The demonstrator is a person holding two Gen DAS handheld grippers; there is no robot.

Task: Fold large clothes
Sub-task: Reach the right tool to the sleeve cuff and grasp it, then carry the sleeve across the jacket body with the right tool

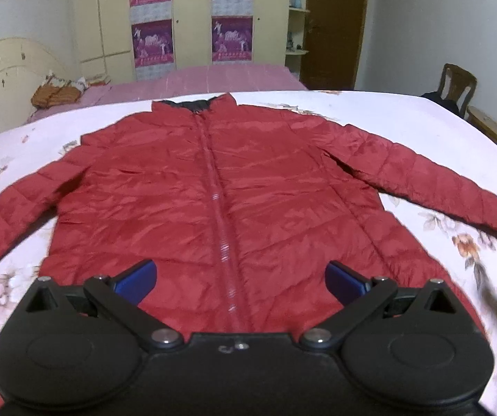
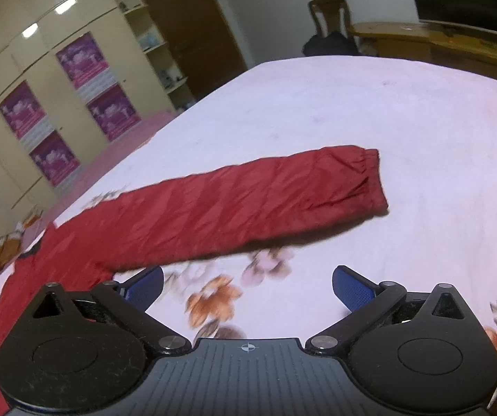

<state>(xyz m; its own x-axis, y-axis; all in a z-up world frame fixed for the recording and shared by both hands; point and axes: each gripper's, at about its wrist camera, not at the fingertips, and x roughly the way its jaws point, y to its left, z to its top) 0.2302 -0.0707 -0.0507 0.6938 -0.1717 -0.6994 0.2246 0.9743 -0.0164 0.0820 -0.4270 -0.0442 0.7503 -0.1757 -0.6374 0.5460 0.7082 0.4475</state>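
Left gripper (image 1: 240, 282) agape above jacket (image 1: 220, 187) hem, zipper between fingers. Right gripper (image 2: 247, 287) agape, empty, sleeve (image 2: 248, 201) just ahead.

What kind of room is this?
Most likely a bedroom: a bed with a headboard, a wardrobe, and a red jacket spread on a floral sheet.

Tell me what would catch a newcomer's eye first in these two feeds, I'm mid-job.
The red puffer jacket dominates: spread flat, front up and zipped, on the floral bedsheet, both sleeves out to the sides. In the right wrist view one sleeve lies alone across the sheet, cuff pointing away. Both the left gripper and the right gripper are open, blue fingers empty, with nothing folded yet.
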